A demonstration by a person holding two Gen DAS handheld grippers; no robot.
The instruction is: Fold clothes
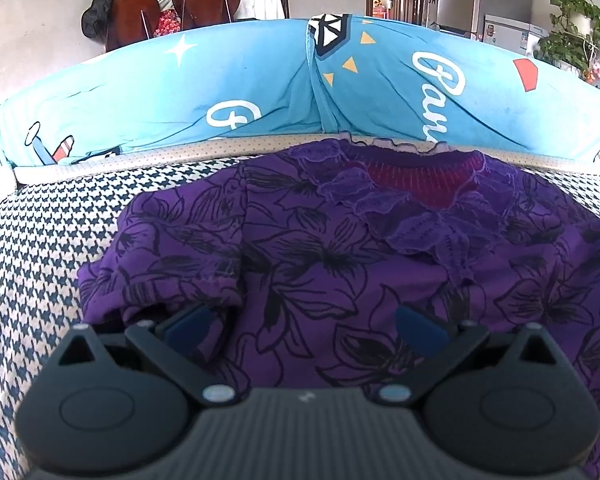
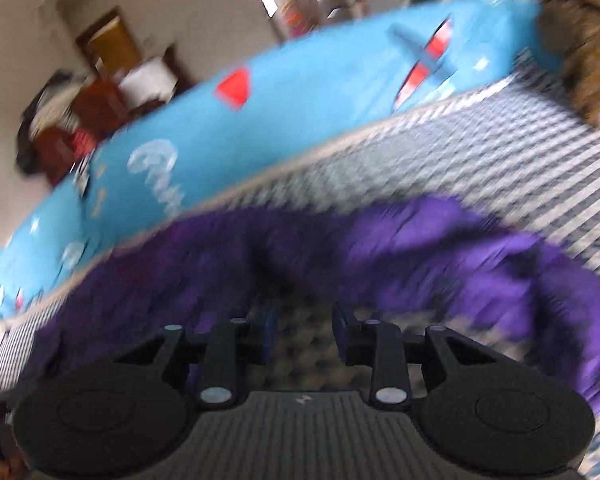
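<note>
Fingers (image 1: 188,318) of both grippers stand apart, gripping nothing, over the purple floral blouse (image 1: 320,248).

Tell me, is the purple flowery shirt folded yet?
Not yet. The purple flower-print blouse lies spread on the houndstooth-check cover, collar showing and one sleeve tucked over. The left gripper stands open over it; the right gripper holds nothing. Nearly all folding remains.
</note>
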